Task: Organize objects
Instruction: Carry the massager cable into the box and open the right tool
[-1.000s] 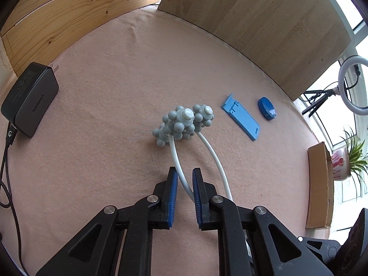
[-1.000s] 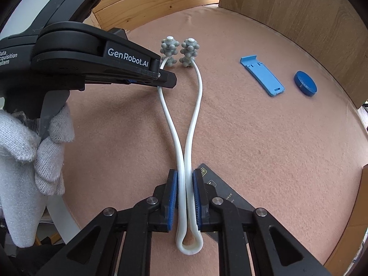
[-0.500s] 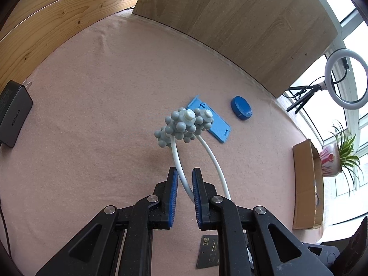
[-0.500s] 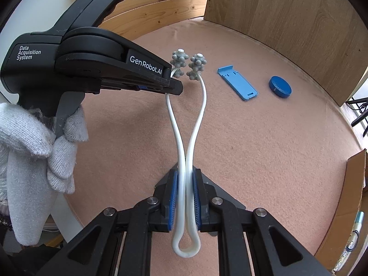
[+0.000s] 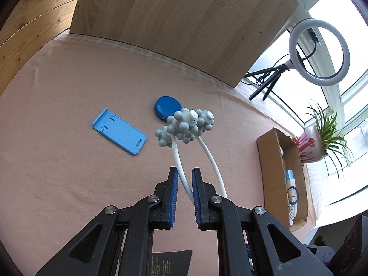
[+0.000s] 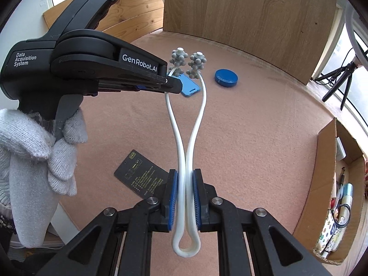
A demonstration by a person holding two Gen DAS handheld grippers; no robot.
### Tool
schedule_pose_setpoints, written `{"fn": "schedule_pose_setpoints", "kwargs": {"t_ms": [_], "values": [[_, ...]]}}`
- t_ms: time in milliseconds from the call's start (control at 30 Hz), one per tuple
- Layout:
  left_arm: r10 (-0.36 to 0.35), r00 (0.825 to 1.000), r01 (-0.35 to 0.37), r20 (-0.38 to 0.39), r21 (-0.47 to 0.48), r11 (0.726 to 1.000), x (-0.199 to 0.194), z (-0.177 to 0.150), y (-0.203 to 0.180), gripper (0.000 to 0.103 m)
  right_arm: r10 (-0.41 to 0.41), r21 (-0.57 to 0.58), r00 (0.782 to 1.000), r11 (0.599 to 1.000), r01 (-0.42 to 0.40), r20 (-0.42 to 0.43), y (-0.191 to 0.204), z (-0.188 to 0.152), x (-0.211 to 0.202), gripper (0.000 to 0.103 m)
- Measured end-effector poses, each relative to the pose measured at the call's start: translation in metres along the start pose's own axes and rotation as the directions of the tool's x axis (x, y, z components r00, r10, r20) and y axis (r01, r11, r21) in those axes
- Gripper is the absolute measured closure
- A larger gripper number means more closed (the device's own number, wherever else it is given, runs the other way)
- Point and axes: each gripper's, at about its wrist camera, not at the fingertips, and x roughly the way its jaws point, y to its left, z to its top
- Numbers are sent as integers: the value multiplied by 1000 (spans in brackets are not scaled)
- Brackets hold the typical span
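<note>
While both grippers carry the white roller massager [image 6: 186, 151] clear of the pink mat [image 6: 264, 138], the weak point sits nearest: the right gripper [image 6: 185, 196] pinches both wire arms together just above the loop, and the left gripper [image 5: 184, 192] clamps only one arm (the other runs free beside its jaw). If the hands drift apart or twist, I judge the springy wire could slip out. Beyond the jaws, the knobbed heads [image 5: 187, 125] hang over the blue round lid [image 5: 166, 107], with the blue phone stand [image 5: 119, 131] beside it; the cardboard box [image 6: 331, 179] is off to the side.
</note>
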Motion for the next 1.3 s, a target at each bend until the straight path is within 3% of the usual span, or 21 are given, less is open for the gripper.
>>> {"fn": "schedule_pose_setpoints", "kwargs": {"t_ms": [333, 700, 1000, 1200, 1233, 1267, 1300], "values": [[-104, 994, 109, -41, 136, 985, 39, 12, -117, 90, -87, 155, 995, 985, 80, 38, -80, -29, -39, 91], [-178, 979, 198, -104, 228, 953, 97, 10, -235, 91, -177, 319, 983, 935, 156, 38, -172, -65, -69, 91], [-168, 975, 203, -145, 274, 940, 137, 6, -283, 92, -190, 404, 982, 899, 168, 14, -219, -84, -73, 91], [-170, 973, 210, -157, 298, 931, 149, 5, -294, 92, -190, 433, 982, 885, 170, 2, -235, -91, -69, 91], [-166, 975, 204, -147, 302, 931, 149, 5, -296, 87, -187, 438, 982, 884, 167, 3, -237, -91, -69, 91], [-152, 978, 188, -141, 300, 935, 148, 6, -296, 66, -177, 442, 984, 884, 154, 12, -238, -92, -70, 91], [-144, 981, 178, -131, 300, 937, 147, 6, -297, 53, -161, 446, 987, 885, 135, 20, -240, -92, -69, 90]]}}
